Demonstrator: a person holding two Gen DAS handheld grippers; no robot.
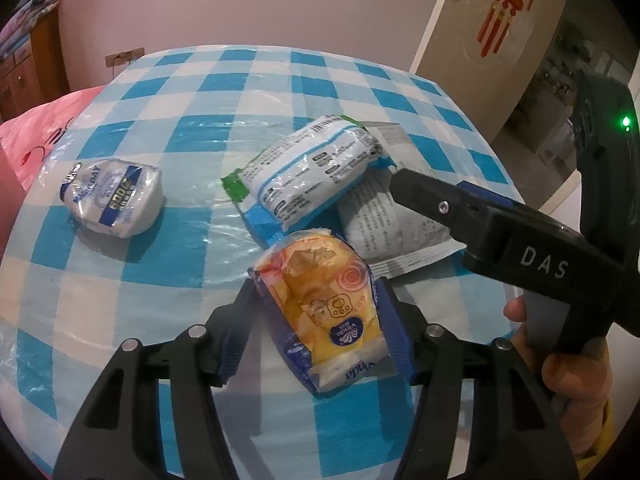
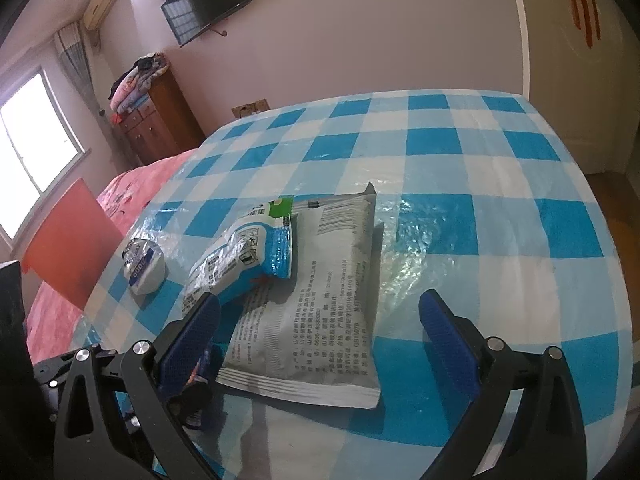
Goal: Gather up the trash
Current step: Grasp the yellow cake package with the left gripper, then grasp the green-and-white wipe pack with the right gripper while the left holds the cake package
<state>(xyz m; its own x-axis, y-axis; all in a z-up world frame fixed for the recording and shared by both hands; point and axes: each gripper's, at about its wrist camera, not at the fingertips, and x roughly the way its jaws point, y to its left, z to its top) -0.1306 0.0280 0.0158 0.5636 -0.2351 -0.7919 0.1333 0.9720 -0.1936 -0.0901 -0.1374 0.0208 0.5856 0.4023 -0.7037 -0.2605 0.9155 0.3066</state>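
Left wrist view: left gripper (image 1: 316,320) angled down at the desk (image 1: 200,92), its jaws pinching a small yellow-and-orange plastic tissue pack (image 1: 320,304) from both sides; blue ribbed pads press the crinkled film. Pack's near end tilts toward the camera and its underside is hidden.

Right gripper (image 1: 404,184) comes in from the right, seen side-on, black plastic with white lettering, held by a hand (image 1: 560,368) cut off at the frame edge. Right wrist view: right gripper (image 2: 324,320) pointing down over a flat grey foil pouch with printed text (image 2: 320,304), jaws spread wide and empty, pads clear of the pouch on either side.

Crumpled blue-and-white plastic wrapper with green end (image 2: 244,256) lies overlapping the pouch's left edge, its near end hidden behind the left pad. Round white wrapped pack with blue label (image 2: 144,268) sits apart at left. Desk cover is glossy blue-and-white checked plastic, wrinkled, with glare. Fine print on the pouch unreadable. Pink bedding (image 2: 132,196) beyond the desk's left edge.
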